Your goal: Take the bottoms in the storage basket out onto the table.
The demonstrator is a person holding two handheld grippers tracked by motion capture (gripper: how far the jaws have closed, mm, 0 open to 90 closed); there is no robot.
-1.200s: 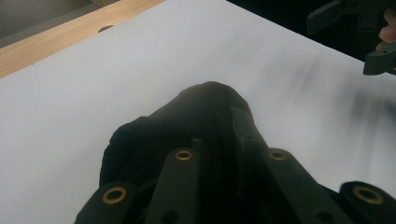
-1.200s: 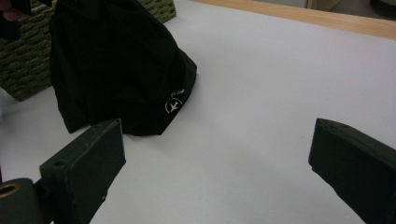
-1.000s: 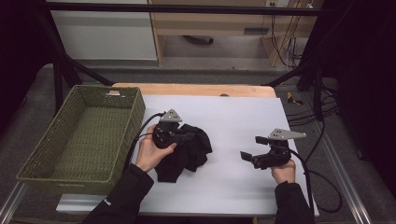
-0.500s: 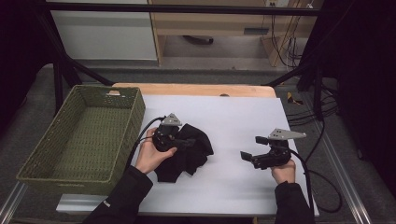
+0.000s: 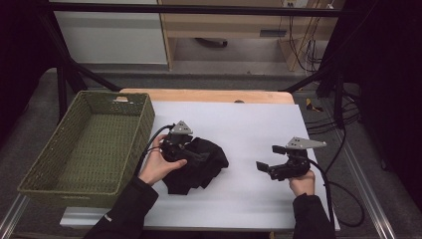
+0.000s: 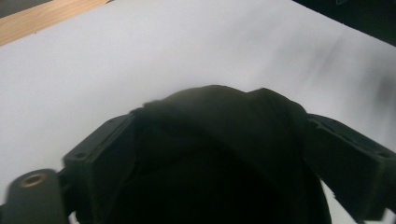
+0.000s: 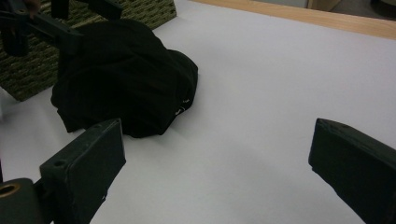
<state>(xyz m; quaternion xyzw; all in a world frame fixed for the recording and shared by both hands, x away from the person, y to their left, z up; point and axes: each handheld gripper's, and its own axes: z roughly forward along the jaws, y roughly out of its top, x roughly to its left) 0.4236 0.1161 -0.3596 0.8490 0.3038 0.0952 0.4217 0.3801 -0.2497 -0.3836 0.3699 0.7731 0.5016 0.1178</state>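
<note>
The crumpled black cloth garment [image 5: 196, 164] lies on the white table sheet [image 5: 249, 129], beside the green woven basket [image 5: 89, 144]. The left gripper [image 6: 219, 140] has just been opening; cloth sits between its spread jaws. The right gripper [image 7: 215, 154] stands released, well apart.

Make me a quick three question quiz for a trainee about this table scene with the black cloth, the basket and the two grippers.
1. True or false: the black cloth lies inside the green basket.
2. Which hand-held gripper is at the cloth? A) left B) right
3. Fill in: the right hand-held gripper's jaws stand ____ over the white table.

Key: 1 false, it lies on the table beside the basket; 2 A; 3 open, with nothing between them.
</note>
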